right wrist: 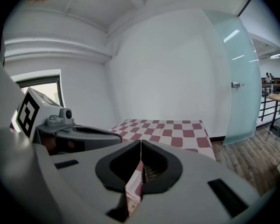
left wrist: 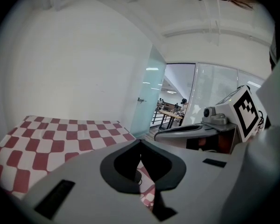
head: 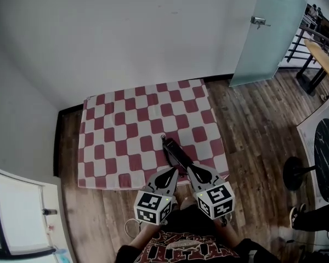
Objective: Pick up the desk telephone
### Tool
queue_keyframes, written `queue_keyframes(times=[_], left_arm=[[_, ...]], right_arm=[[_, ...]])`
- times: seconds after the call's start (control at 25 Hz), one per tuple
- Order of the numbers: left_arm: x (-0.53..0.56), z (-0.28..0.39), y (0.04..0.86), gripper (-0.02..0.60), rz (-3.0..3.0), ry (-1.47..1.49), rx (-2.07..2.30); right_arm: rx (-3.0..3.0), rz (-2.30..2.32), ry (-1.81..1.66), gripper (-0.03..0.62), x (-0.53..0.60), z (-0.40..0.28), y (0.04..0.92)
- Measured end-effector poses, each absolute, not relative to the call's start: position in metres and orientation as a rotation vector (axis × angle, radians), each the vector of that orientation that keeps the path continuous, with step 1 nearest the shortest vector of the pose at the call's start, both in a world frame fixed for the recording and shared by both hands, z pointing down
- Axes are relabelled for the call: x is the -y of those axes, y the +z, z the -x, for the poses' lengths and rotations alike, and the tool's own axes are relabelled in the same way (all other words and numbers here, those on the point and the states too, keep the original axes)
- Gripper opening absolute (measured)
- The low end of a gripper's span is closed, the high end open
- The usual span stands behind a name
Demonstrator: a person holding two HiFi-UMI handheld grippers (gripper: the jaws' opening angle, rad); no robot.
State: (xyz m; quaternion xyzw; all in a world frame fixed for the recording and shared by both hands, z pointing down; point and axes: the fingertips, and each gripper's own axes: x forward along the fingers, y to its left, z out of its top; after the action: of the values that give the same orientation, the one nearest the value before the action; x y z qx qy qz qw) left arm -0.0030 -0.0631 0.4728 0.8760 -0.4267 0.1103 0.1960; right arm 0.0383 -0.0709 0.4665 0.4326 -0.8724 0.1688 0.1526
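The desk telephone [head: 175,151] is lying near the front right part of the worktop [head: 126,130], on a red-and-white checked cloth [head: 148,114], as a dark, longish body angled toward the person; its details are too small to make out. The left hand-held gripper [head: 172,171] and the right hand-held gripper [head: 191,169] are hovering side by side just at its near end, both pointing slightly downward, each with its jaws pressed together and nothing between them. The telephone is probably going to handle as a stiff, fairly light plastic shell with smooth, somewhat slippery sides, and a handset may be sitting loose on top, ready to slide off if the body is tipped. Taking it level by its two long sides, one hand-held gripper per side and low on the base, is looking like the safest hold; the jaws are needing to part first.
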Motion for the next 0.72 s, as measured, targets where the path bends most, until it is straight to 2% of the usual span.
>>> queue_keyframes(times=[0.72], left_arm=[[0.135,-0.003,0.473,0.006,-2.357,0.285,1.293]], right_arm=[[2.504,-1.065,0.499,0.02,0.138,-0.042,0.473]])
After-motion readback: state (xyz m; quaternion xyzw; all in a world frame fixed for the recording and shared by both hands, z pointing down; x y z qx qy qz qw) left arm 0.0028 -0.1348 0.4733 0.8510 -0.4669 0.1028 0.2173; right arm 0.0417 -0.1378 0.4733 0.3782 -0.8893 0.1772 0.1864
